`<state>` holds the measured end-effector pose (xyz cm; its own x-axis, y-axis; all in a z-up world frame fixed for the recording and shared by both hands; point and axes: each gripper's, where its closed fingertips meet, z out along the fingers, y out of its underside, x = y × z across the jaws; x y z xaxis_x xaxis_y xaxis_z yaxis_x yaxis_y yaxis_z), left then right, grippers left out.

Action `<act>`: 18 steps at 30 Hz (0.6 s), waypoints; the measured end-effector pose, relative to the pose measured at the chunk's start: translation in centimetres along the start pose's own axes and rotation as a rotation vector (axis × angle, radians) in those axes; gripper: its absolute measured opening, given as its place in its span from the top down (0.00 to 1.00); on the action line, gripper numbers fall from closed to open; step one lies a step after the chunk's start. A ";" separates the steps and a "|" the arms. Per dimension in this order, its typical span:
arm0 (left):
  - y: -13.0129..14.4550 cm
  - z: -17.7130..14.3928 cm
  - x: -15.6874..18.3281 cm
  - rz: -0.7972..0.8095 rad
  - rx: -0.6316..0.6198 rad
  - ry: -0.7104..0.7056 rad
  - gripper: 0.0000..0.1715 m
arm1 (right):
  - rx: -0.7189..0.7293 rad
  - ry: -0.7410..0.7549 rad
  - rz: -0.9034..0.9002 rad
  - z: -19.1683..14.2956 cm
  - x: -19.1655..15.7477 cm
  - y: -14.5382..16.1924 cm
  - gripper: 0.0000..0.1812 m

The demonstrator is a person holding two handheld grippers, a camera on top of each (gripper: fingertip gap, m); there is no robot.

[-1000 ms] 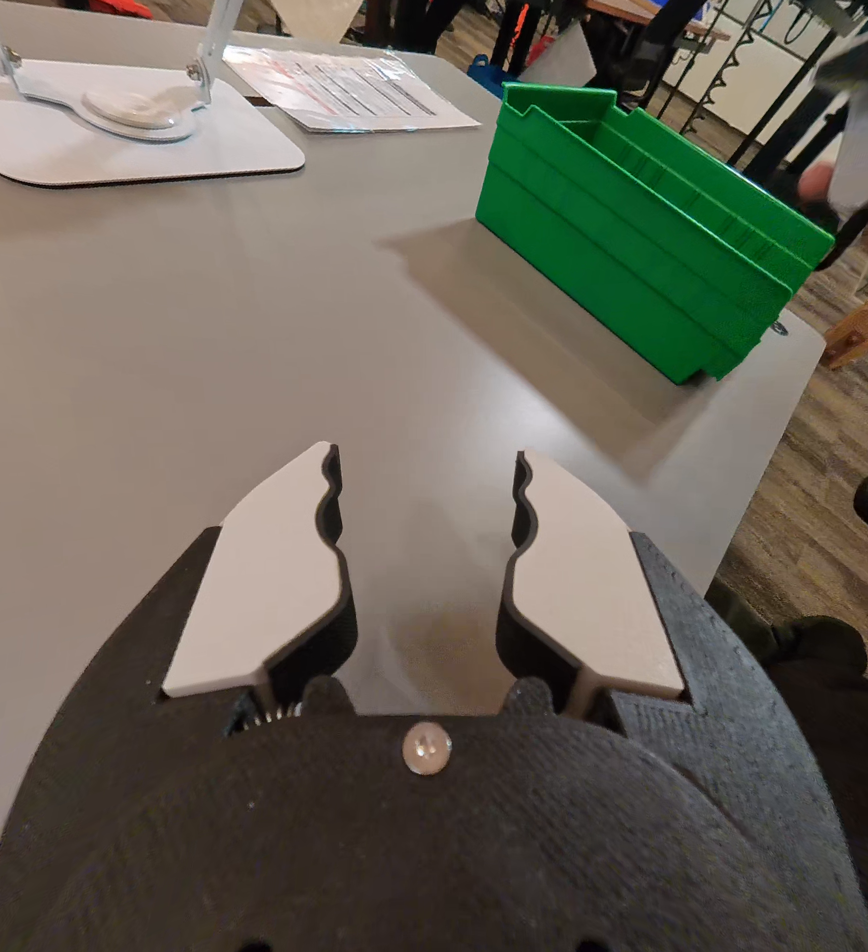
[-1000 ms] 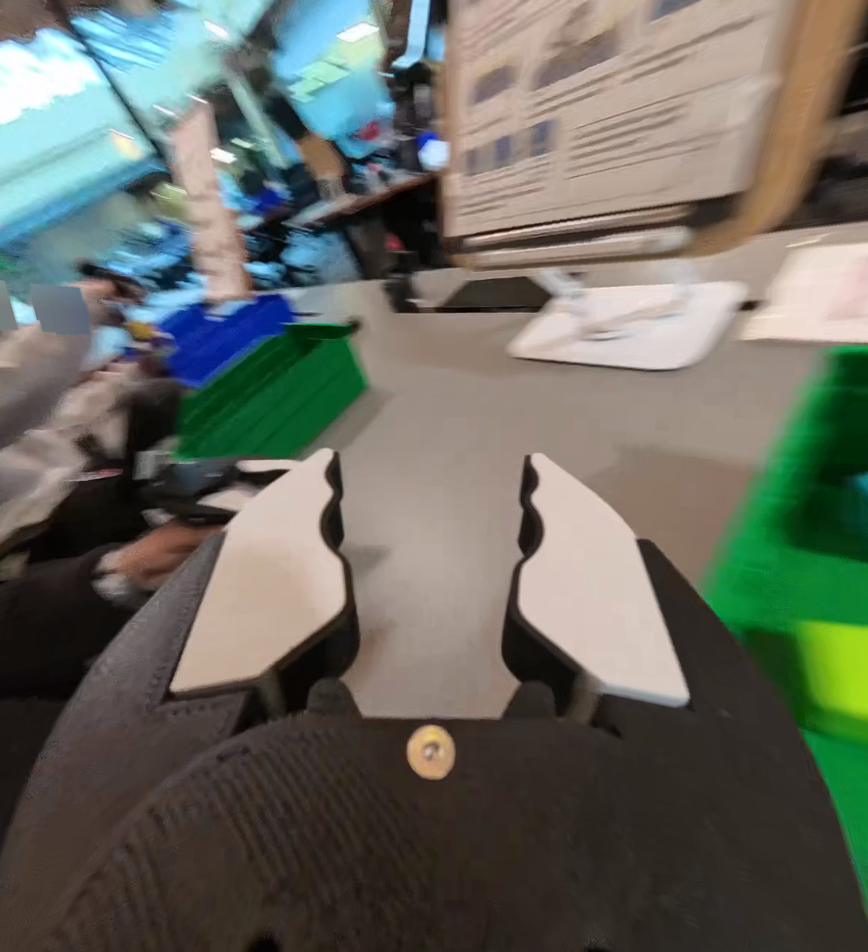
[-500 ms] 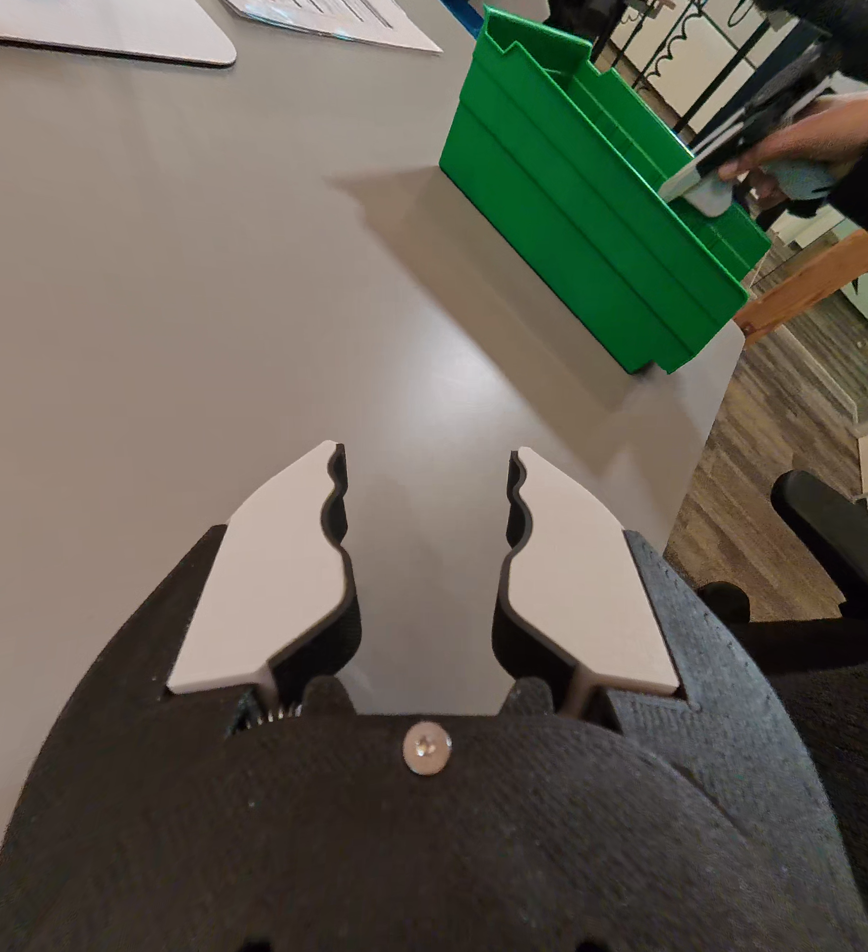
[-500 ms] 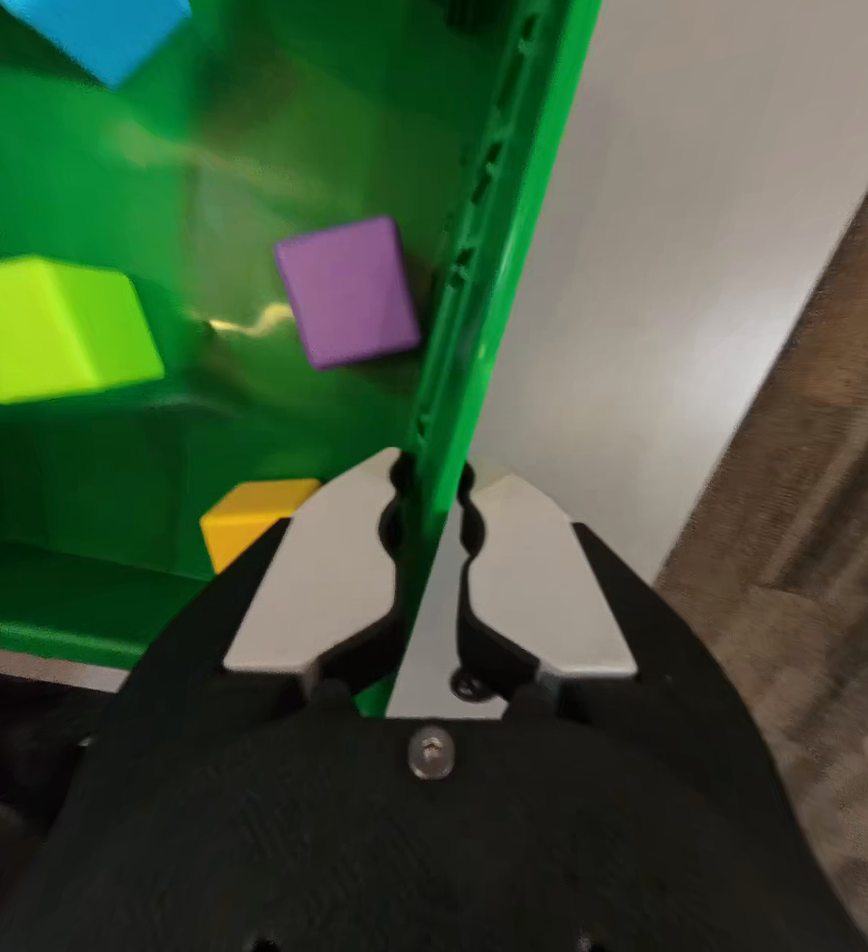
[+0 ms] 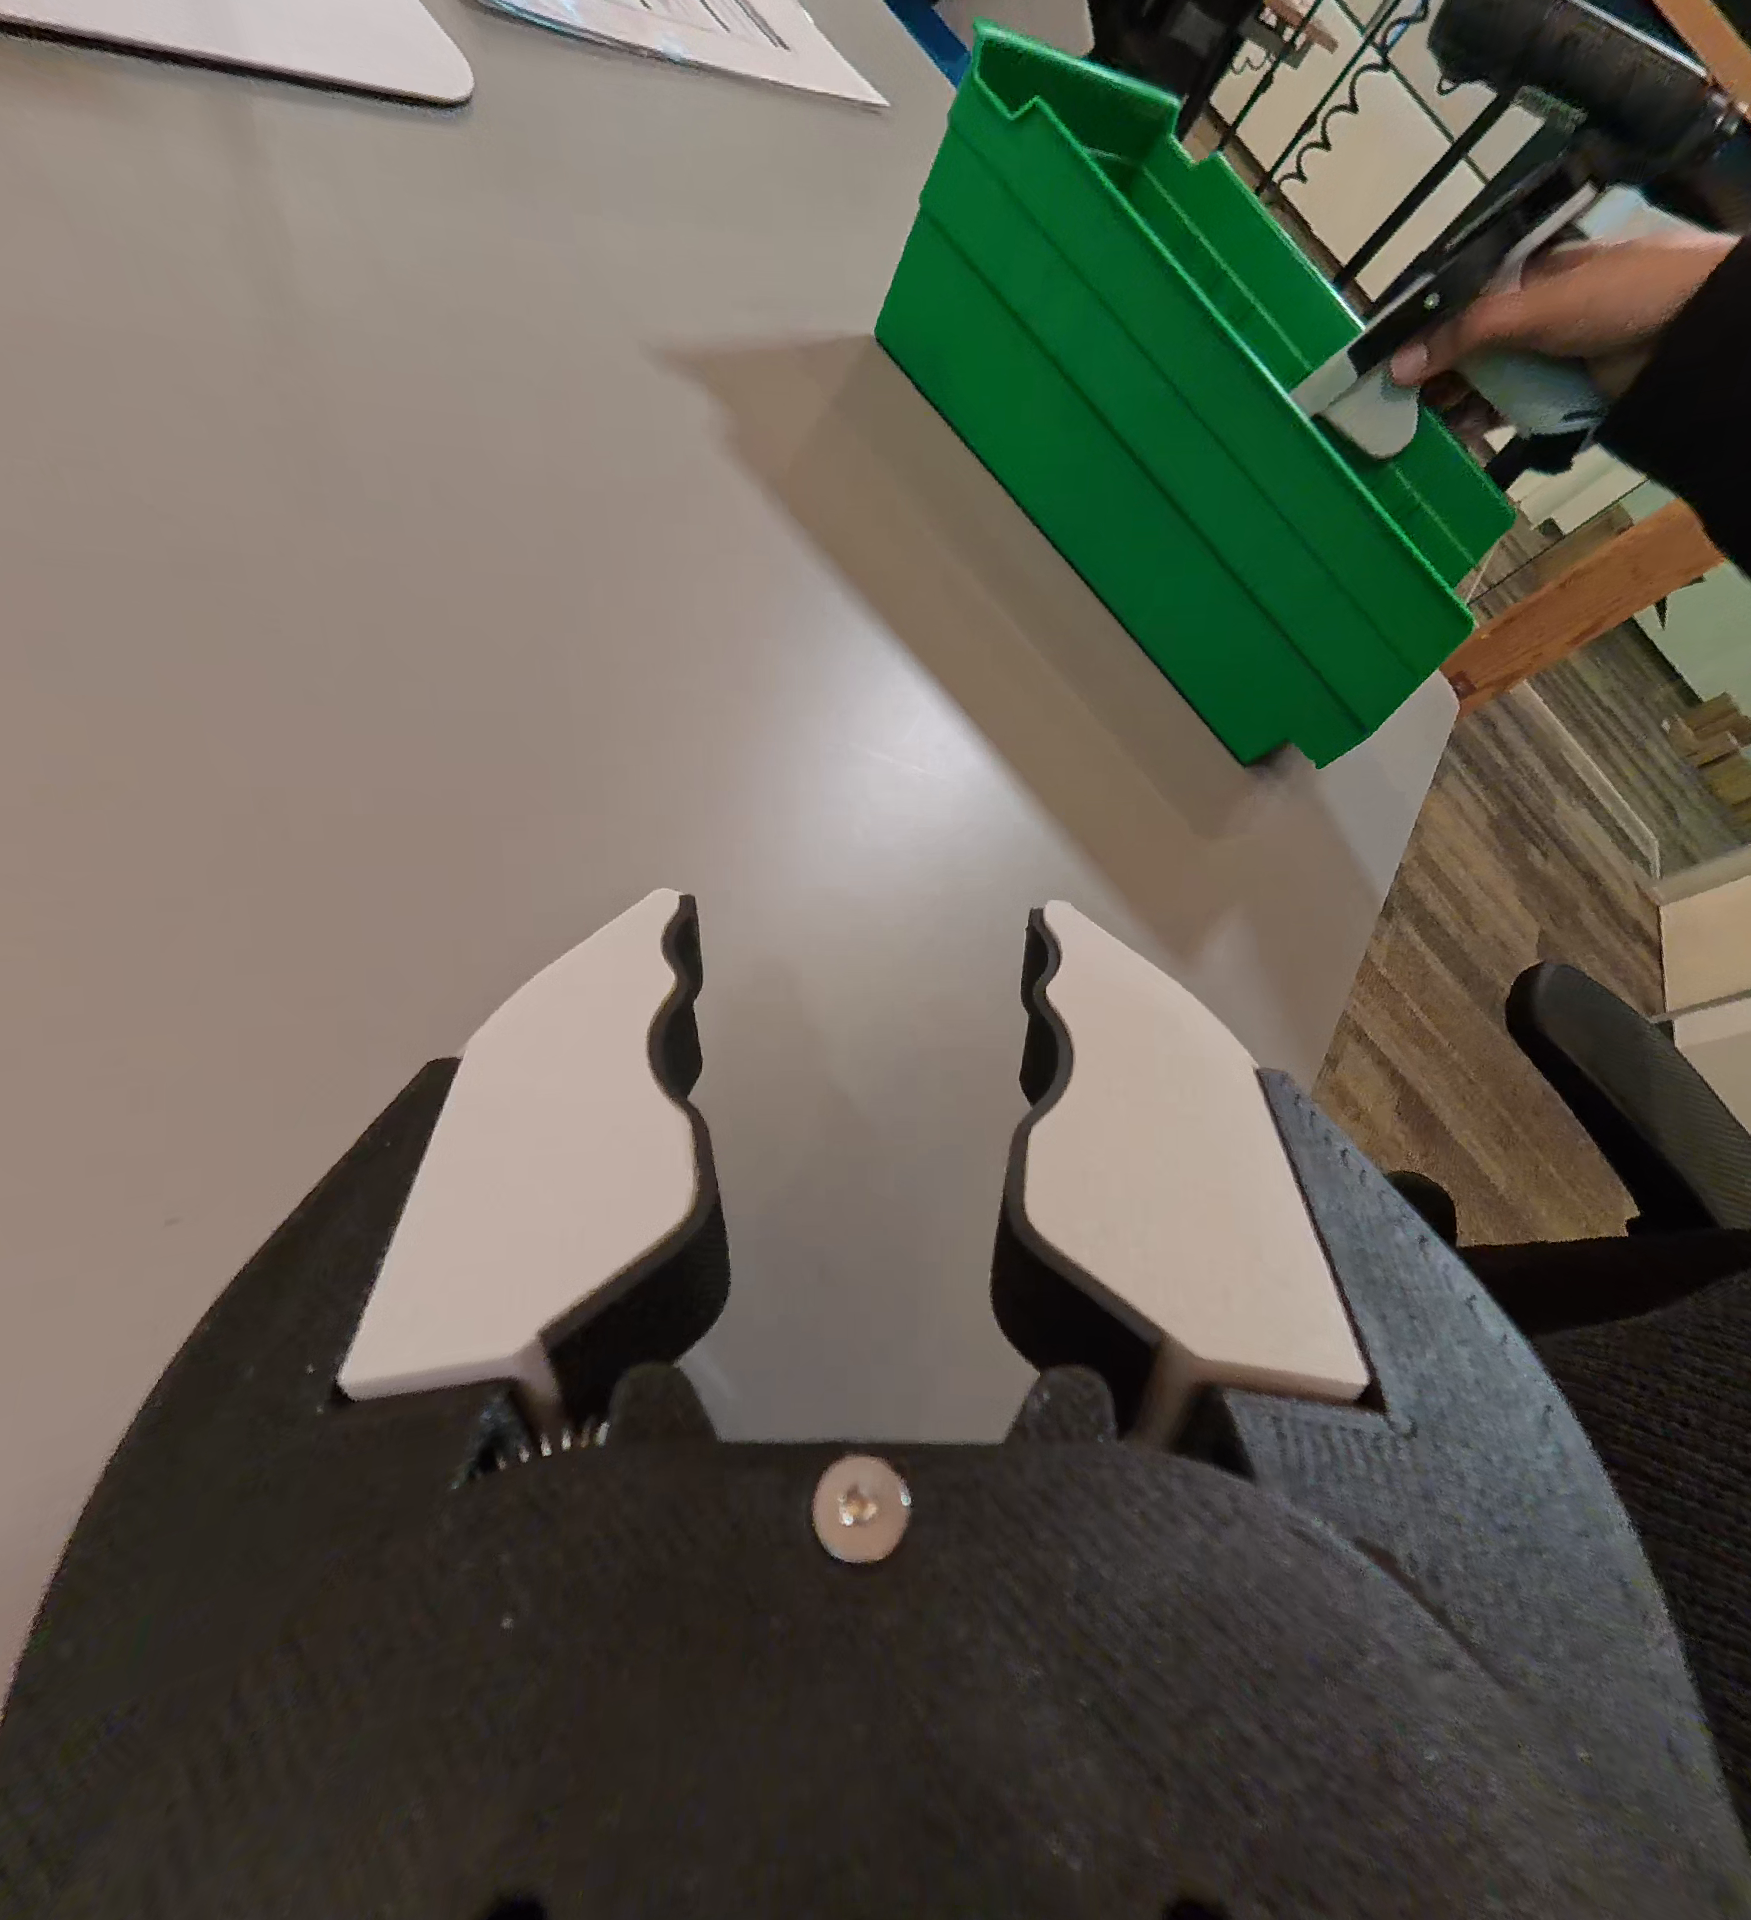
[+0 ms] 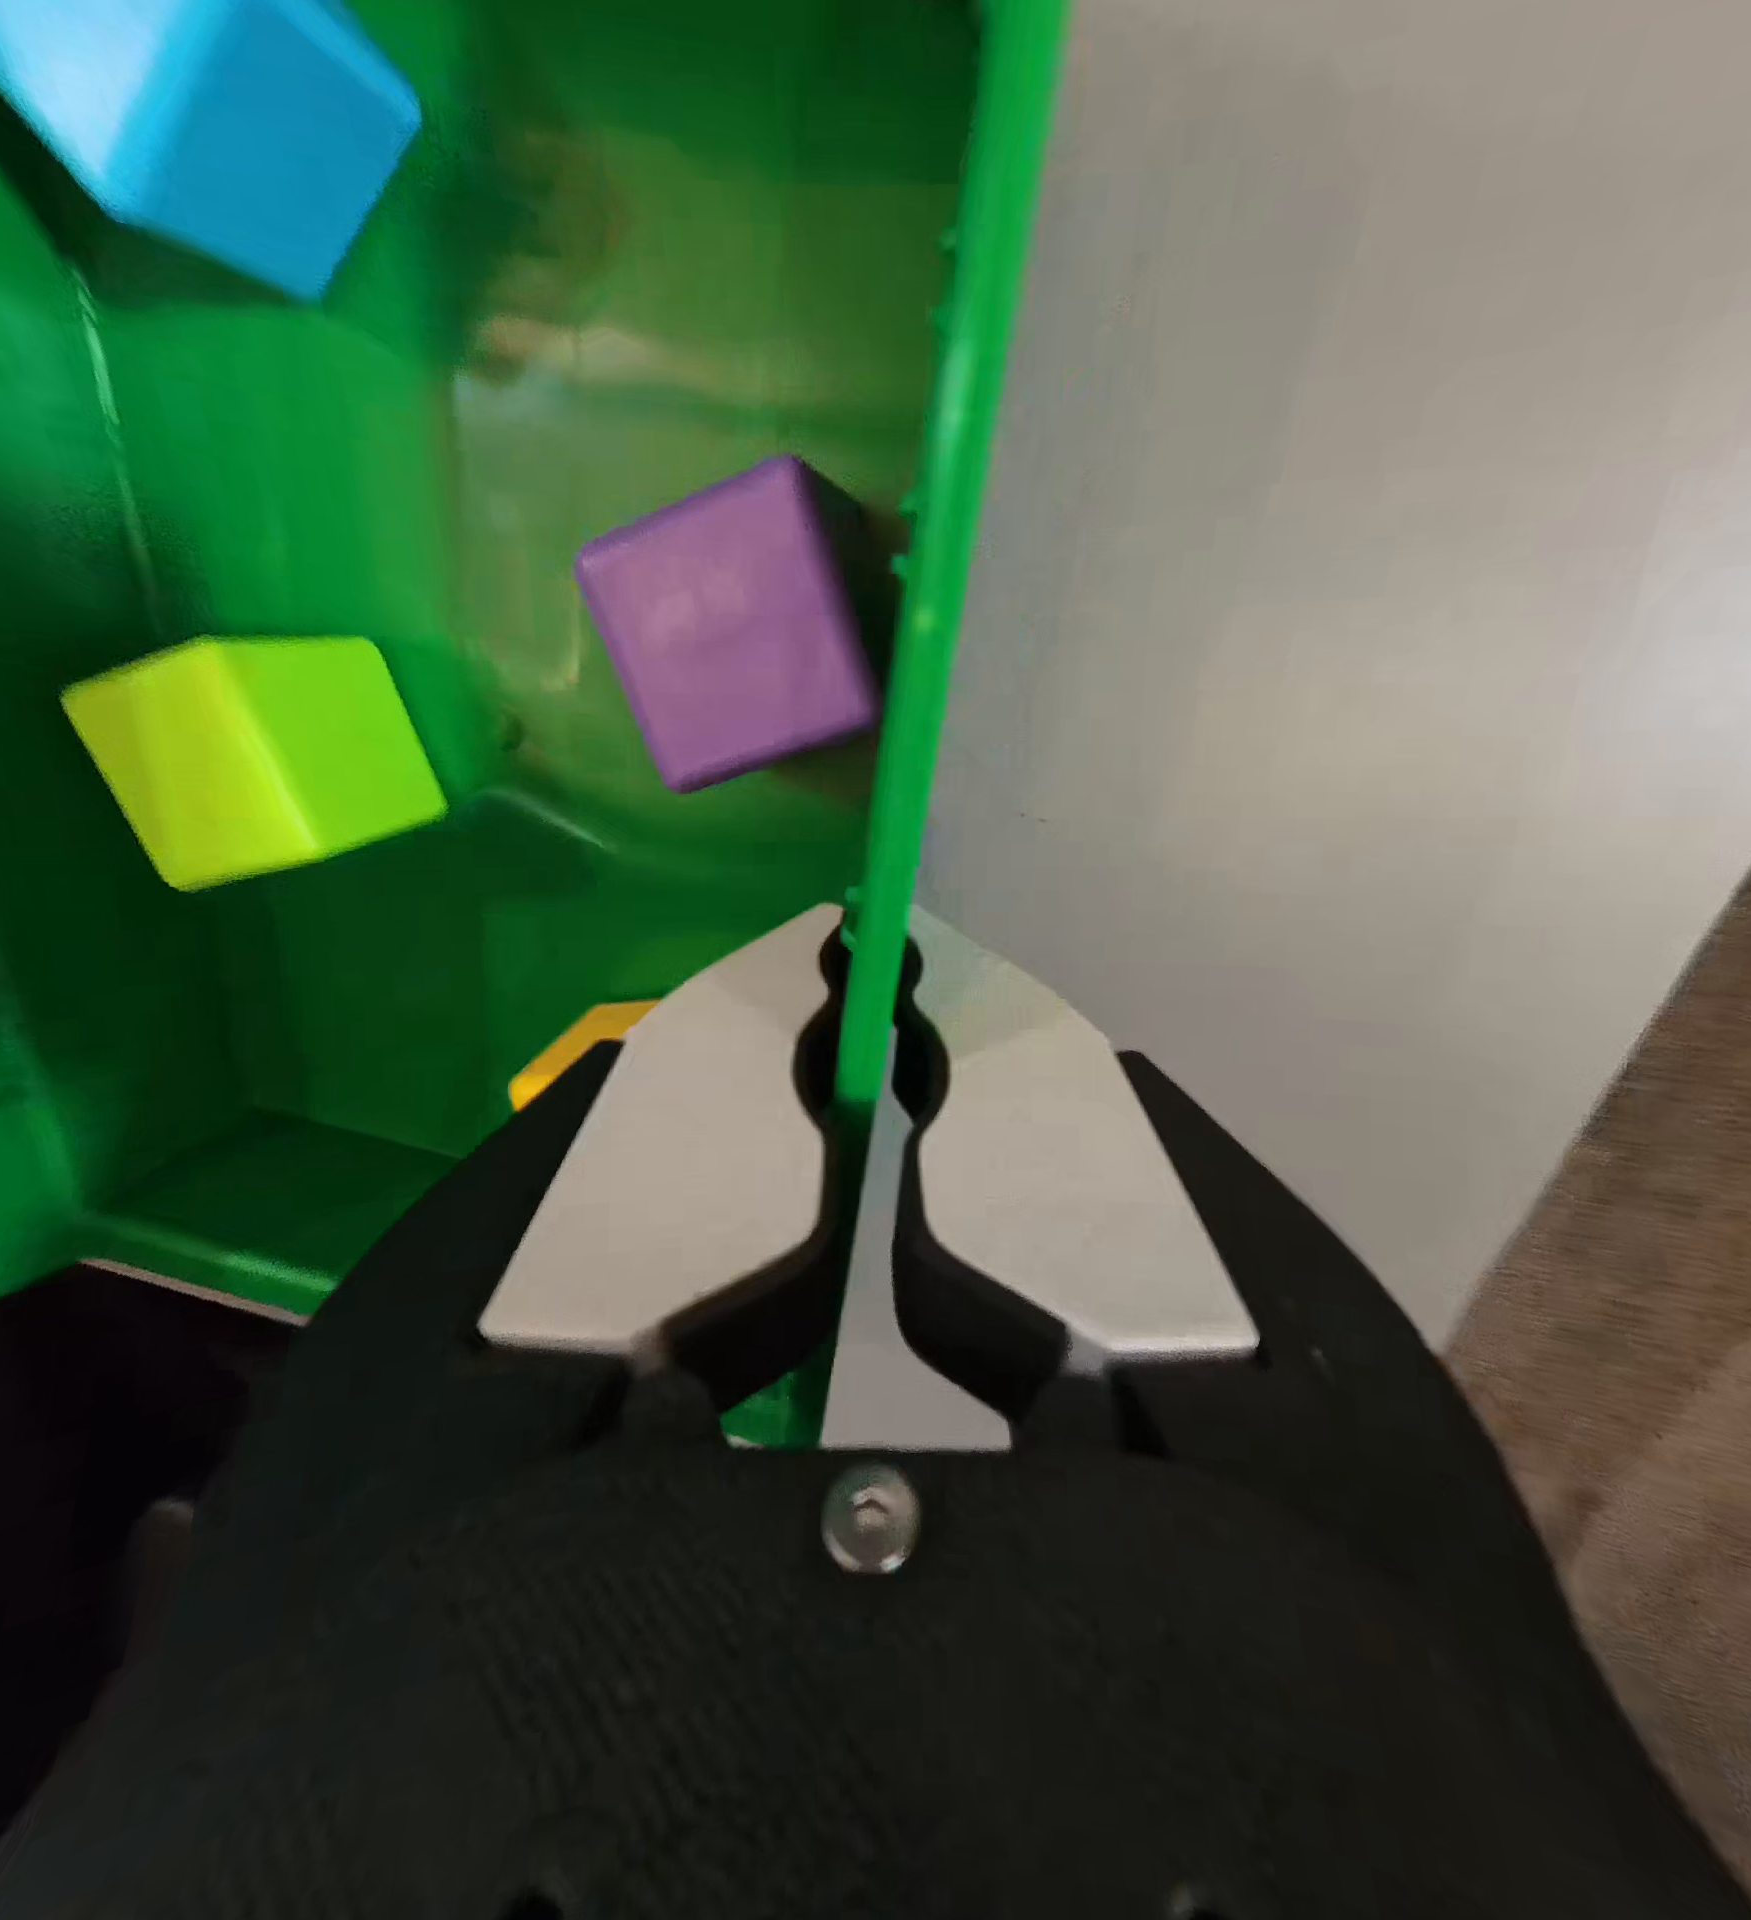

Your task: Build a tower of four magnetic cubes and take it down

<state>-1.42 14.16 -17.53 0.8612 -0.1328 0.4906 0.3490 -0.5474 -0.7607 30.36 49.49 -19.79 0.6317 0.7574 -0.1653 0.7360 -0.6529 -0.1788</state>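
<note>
Both right gripper (image 6: 866, 920) fingers now tighter on green bin (image 6: 964, 416) wall.

We can't read any text, brand or number here. The only thing carrying print is a laminated sheet (image 5: 684, 42) at the far edge of the surface (image 5: 331, 520), too small and cropped to read.

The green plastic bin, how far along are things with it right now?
Done: the right gripper has its jaws shut on the side wall of the green plastic bin, which sits on the grey table. In hand: that grip. Inside lie a blue cube, a lime cube, a purple cube and a yellow cube. Left: the left gripper is open, holding nothing.
</note>
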 end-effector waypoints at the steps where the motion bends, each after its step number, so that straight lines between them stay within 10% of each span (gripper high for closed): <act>1: -0.1 -0.1 0.0 -0.001 0.008 -0.001 0.66 | 0.021 -0.026 0.032 -0.1 -0.3 -0.3 0.97; 10: -5.6 -5.9 3.5 0.024 0.179 -0.001 0.64 | 0.013 -0.077 -0.010 0.8 -5.4 -1.1 0.98; 16: -6.0 -14.4 -4.4 0.305 0.105 -0.695 0.54 | 0.008 -0.110 -0.043 2.6 -11.6 -2.9 0.98; 18: -3.8 -16.4 -6.2 0.223 0.064 -0.732 0.59 | 0.004 -0.105 -0.058 3.1 -14.0 -3.7 0.98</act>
<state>-14.20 3.53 -10.68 0.9312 0.3582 -0.0667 0.1398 -0.5202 -0.8425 18.08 41.29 -19.83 0.5593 0.7887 -0.2553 0.7694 -0.6085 -0.1943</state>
